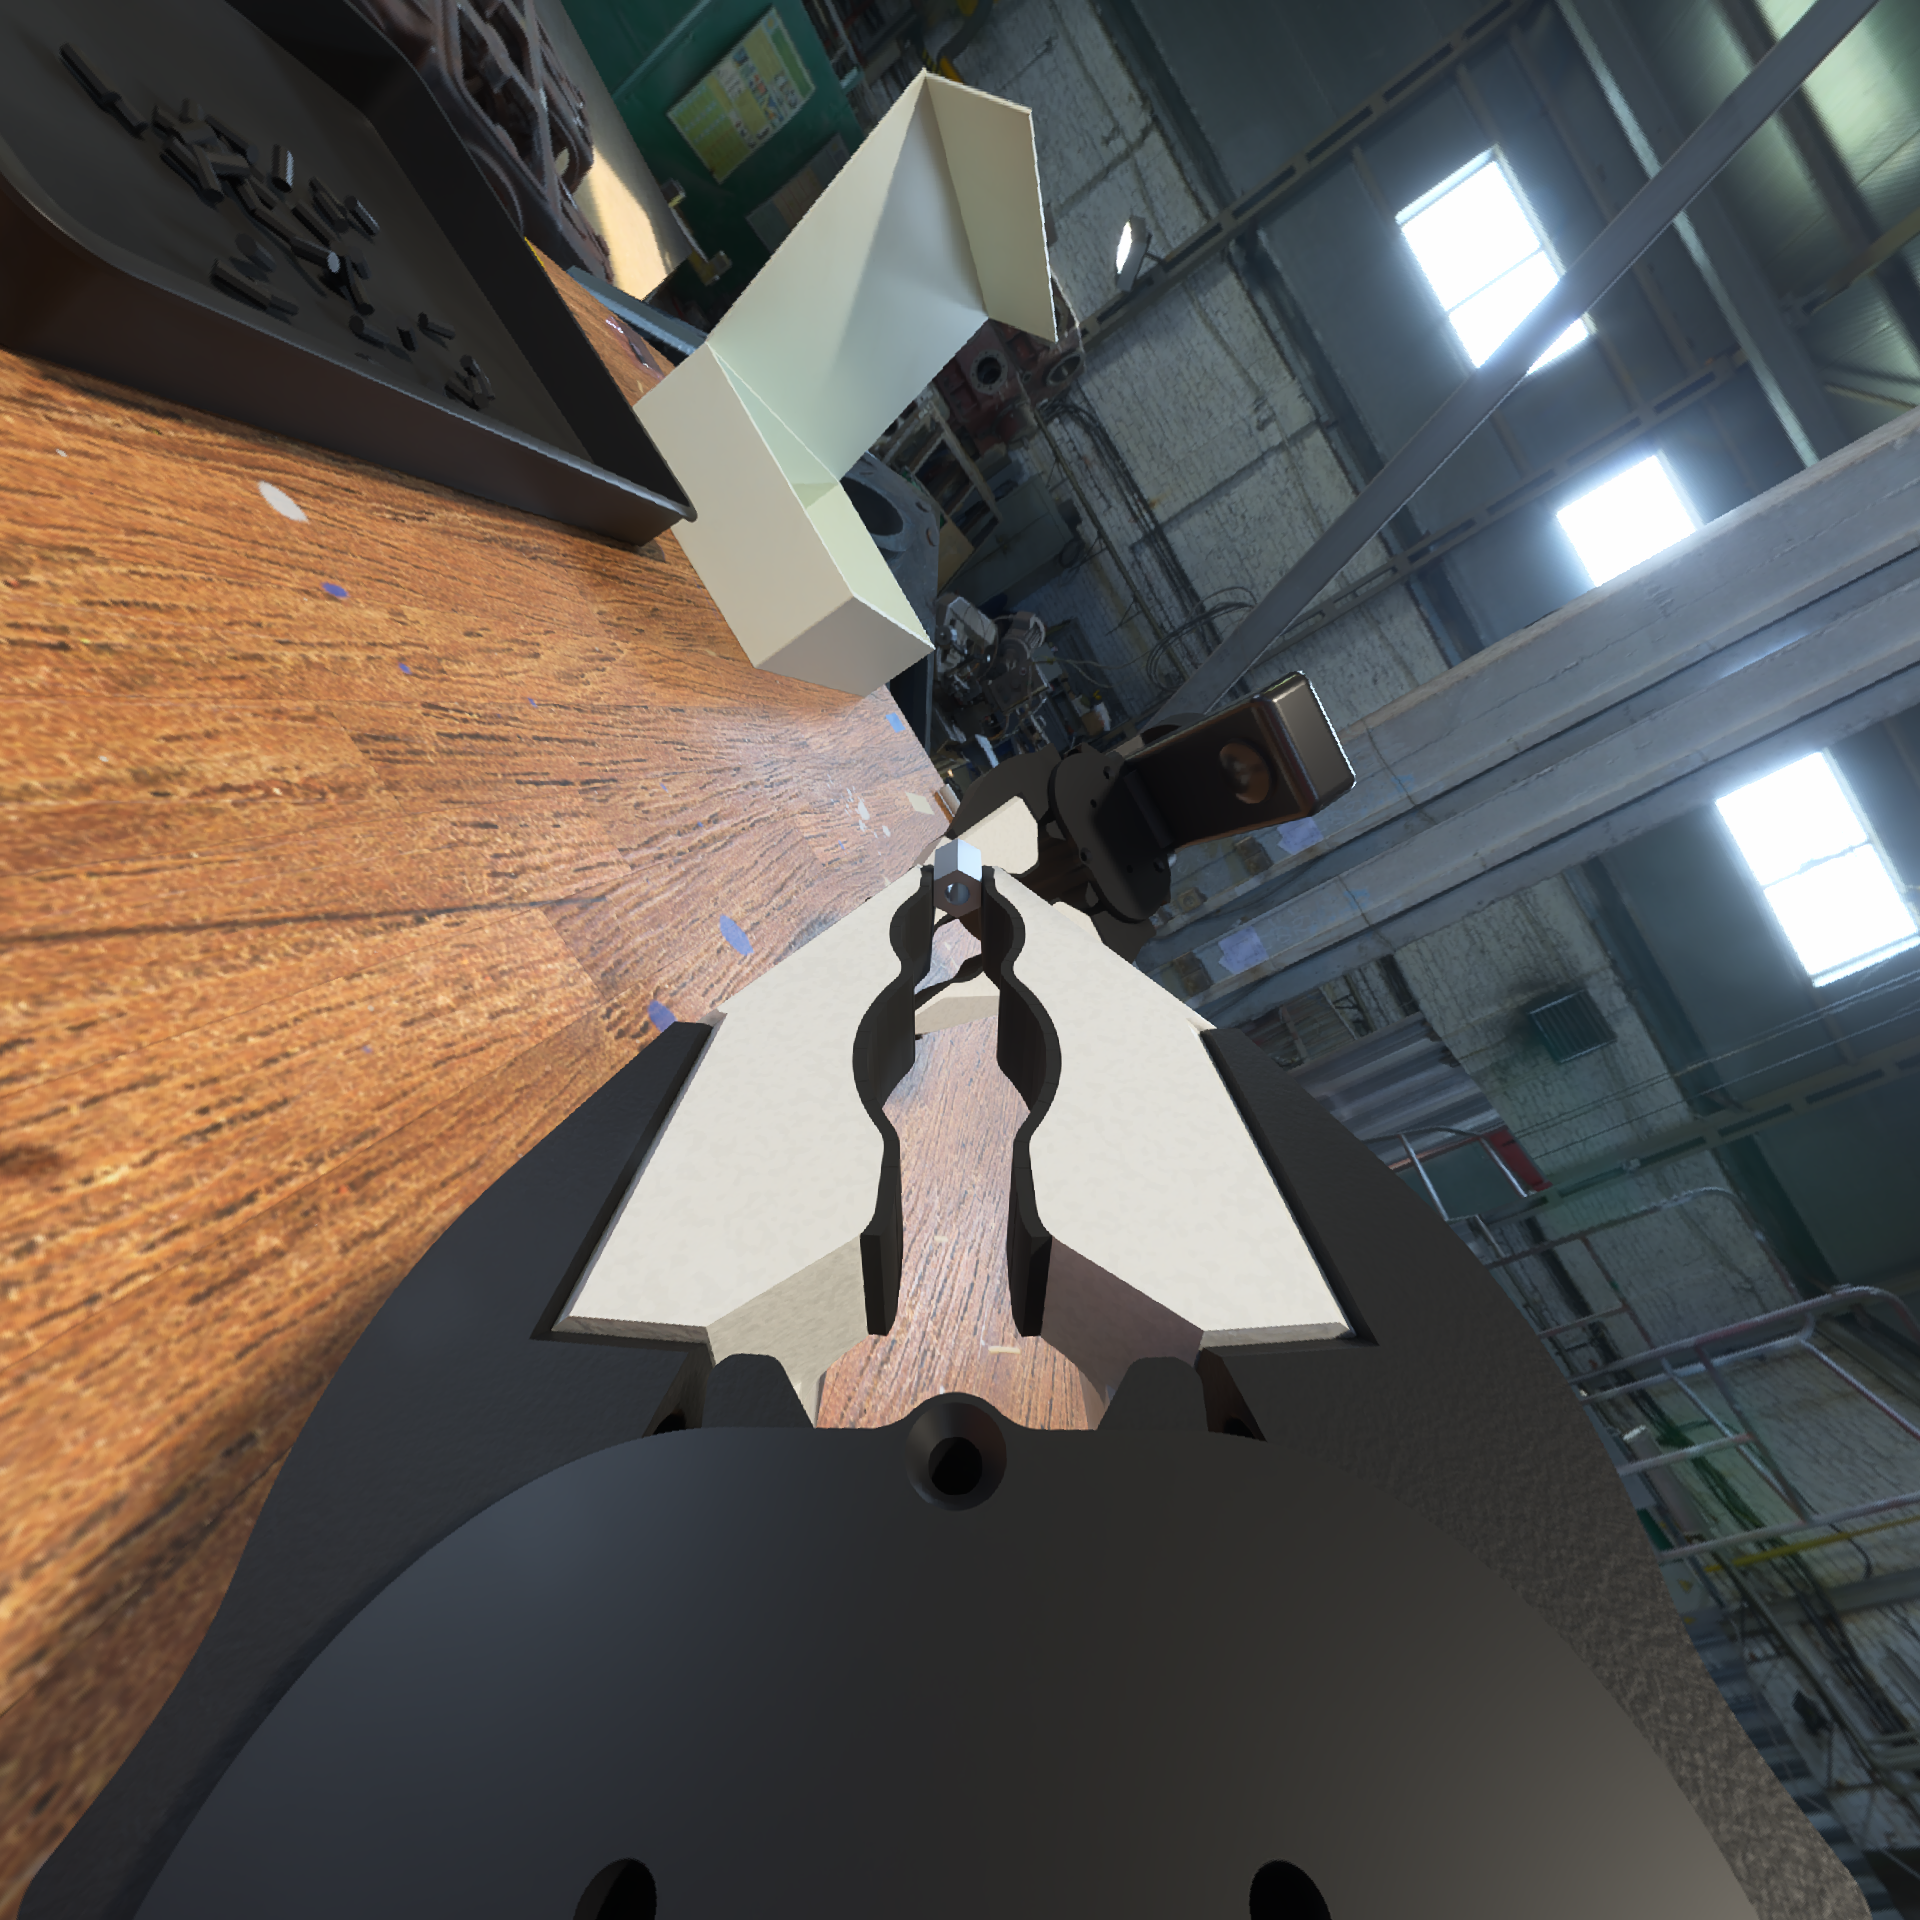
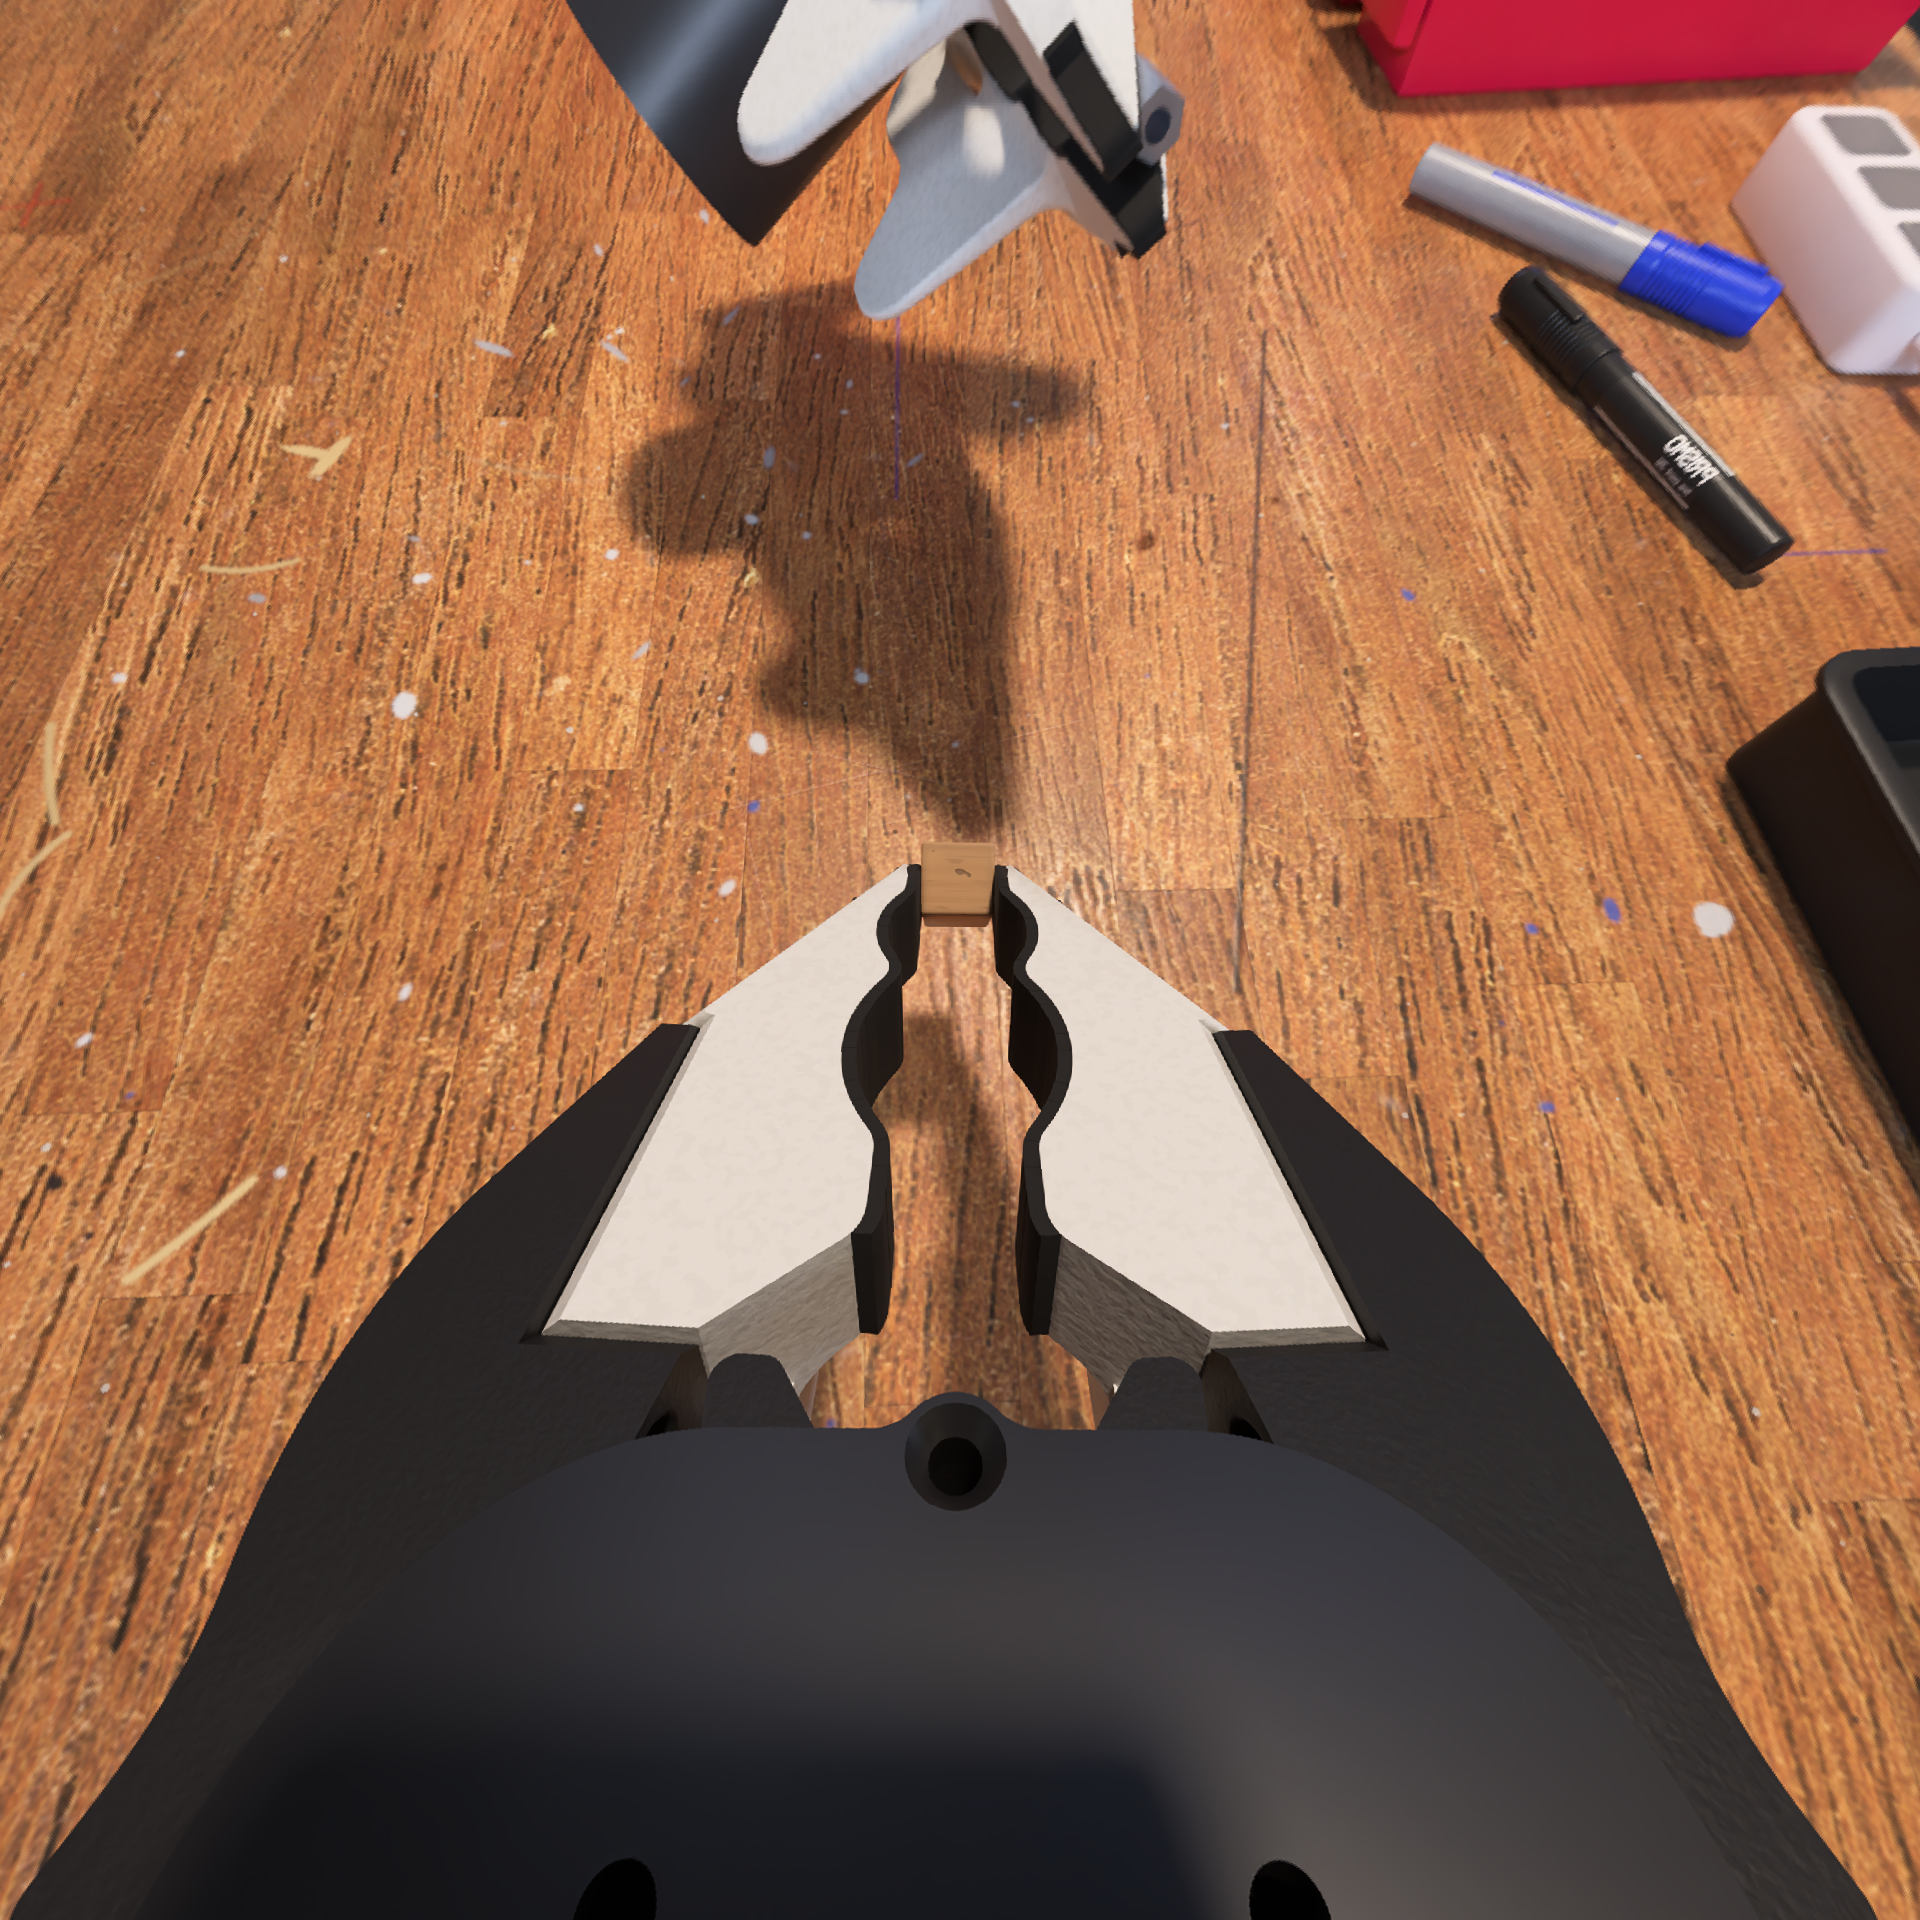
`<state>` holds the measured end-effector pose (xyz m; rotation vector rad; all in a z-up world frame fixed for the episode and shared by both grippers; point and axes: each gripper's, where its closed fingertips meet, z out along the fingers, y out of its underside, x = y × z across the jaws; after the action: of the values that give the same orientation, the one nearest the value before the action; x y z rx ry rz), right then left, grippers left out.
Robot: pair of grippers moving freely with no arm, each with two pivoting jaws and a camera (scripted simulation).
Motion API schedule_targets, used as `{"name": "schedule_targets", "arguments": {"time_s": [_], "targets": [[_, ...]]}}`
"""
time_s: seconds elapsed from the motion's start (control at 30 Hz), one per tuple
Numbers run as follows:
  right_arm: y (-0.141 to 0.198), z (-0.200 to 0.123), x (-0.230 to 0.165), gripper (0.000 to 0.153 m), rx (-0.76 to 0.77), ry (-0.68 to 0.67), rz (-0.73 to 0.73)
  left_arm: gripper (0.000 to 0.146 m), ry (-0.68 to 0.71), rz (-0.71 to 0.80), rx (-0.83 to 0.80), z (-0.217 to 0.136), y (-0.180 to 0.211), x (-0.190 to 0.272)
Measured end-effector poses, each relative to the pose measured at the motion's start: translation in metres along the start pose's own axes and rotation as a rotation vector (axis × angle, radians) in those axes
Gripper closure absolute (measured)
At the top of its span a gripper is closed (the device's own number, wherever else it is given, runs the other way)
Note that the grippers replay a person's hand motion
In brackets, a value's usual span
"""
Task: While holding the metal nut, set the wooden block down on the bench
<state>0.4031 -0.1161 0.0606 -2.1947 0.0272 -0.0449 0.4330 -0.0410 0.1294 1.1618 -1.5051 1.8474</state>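
My left gripper (image 1: 957,896) is shut on a small silver metal nut (image 1: 956,880) at its fingertips, held above the wooden bench (image 1: 312,831). It also shows at the top of the right wrist view (image 2: 1143,156), with the nut (image 2: 1158,116) at its tips. My right gripper (image 2: 957,896) is shut on a small light wooden block (image 2: 957,883) held between the fingertips over the bench (image 2: 416,831); I cannot tell whether the block touches the surface. The right gripper's body also shows in the left wrist view (image 1: 1174,800), beyond the nut.
A black tray (image 1: 312,260) with several small dark parts and an open cream box (image 1: 831,416) stand on the bench. A blue-capped marker (image 2: 1590,239), a black marker (image 2: 1642,416), a white device (image 2: 1849,229), a red box (image 2: 1621,42) and a black bin (image 2: 1849,831) lie at the right.
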Motion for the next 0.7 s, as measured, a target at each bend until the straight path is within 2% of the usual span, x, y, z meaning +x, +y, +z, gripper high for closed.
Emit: {"name": "schedule_targets", "arguments": {"time_s": [0.57,0.7], "targets": [[-0.005,-0.003,0.01,0.14,0.035,-0.064,0.054,0.138,0.0,0.002,0.001,0.0,0.0,0.001],[0.004,-0.001,0.006,0.14,-0.024,-0.089,-0.004,0.138,-0.034,-0.003,0.003,-0.004,-0.001,-0.006]]}}
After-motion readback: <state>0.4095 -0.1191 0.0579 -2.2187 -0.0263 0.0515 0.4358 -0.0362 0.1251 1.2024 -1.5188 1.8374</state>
